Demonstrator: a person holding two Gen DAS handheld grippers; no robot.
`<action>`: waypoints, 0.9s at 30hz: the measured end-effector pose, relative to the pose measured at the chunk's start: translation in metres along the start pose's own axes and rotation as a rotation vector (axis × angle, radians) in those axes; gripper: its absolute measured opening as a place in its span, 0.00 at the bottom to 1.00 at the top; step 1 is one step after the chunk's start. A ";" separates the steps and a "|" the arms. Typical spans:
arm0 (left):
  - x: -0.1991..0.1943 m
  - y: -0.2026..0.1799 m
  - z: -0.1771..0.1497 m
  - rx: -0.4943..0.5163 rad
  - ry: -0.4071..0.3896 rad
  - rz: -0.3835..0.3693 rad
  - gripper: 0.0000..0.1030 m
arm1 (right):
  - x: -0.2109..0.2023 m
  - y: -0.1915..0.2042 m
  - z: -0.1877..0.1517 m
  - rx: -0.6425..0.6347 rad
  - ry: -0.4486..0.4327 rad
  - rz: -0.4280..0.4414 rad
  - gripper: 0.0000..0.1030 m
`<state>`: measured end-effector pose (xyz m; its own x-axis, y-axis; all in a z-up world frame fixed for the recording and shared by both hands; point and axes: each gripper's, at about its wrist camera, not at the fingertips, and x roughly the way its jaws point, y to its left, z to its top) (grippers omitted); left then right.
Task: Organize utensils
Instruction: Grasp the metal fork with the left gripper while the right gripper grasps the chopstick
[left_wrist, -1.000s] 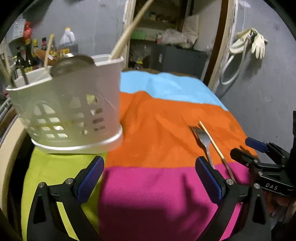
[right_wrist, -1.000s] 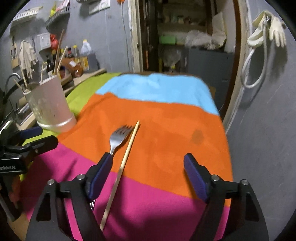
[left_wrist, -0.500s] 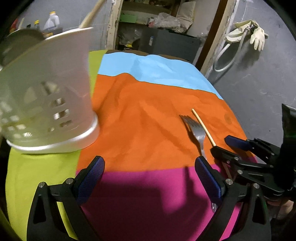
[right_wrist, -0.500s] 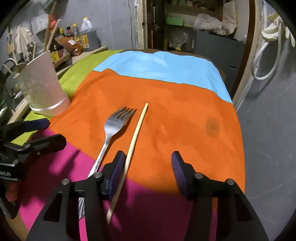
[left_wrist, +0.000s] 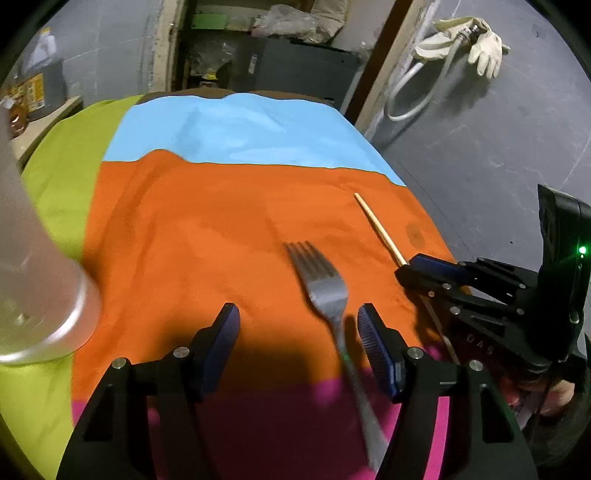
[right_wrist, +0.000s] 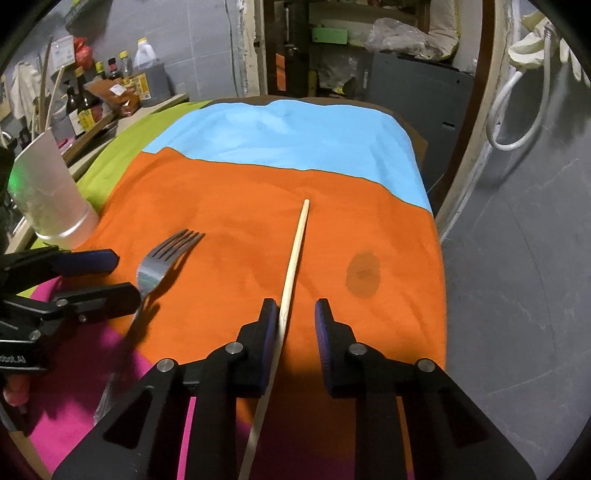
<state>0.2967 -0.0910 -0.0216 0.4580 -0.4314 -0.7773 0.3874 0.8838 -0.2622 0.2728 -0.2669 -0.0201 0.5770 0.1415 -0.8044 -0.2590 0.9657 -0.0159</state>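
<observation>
A metal fork (left_wrist: 325, 288) lies on the orange band of the cloth, its handle running back between the jaws of my left gripper (left_wrist: 295, 317), close to the right pad. Those jaws are closing and neither pad presses on the fork. A wooden chopstick (right_wrist: 295, 251) lies right of the fork (right_wrist: 162, 258). Its shaft passes between the jaws of my right gripper (right_wrist: 295, 310), against the left pad with a gap to the right pad; these jaws are closing too. The white utensil basket (right_wrist: 48, 199) stands at the left.
The striped cloth (right_wrist: 295, 136) covers the table, which ends at the right above a grey floor. The basket (left_wrist: 37, 295) looms blurred at the left edge. Bottles (right_wrist: 85, 107) crowd a shelf at the back left. A dark stain (right_wrist: 364, 273) marks the orange band.
Both grippers have come forward and lower over the utensils and their jaws have narrowed. The left one swung right, from beside the basket to over the fork; the chopstick now lies between the right jaws.
</observation>
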 end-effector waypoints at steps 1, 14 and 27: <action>0.003 -0.003 0.003 0.010 0.005 -0.003 0.59 | 0.001 -0.001 0.001 0.000 0.002 -0.002 0.18; 0.030 -0.026 0.019 0.162 0.078 0.121 0.30 | 0.019 -0.021 0.022 0.026 0.054 0.067 0.18; 0.016 -0.017 0.009 0.158 0.046 0.102 0.23 | 0.021 -0.024 0.028 0.105 0.019 0.136 0.04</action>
<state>0.3048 -0.1145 -0.0245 0.4658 -0.3294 -0.8213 0.4631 0.8816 -0.0909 0.3134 -0.2812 -0.0202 0.5274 0.2696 -0.8057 -0.2509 0.9555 0.1554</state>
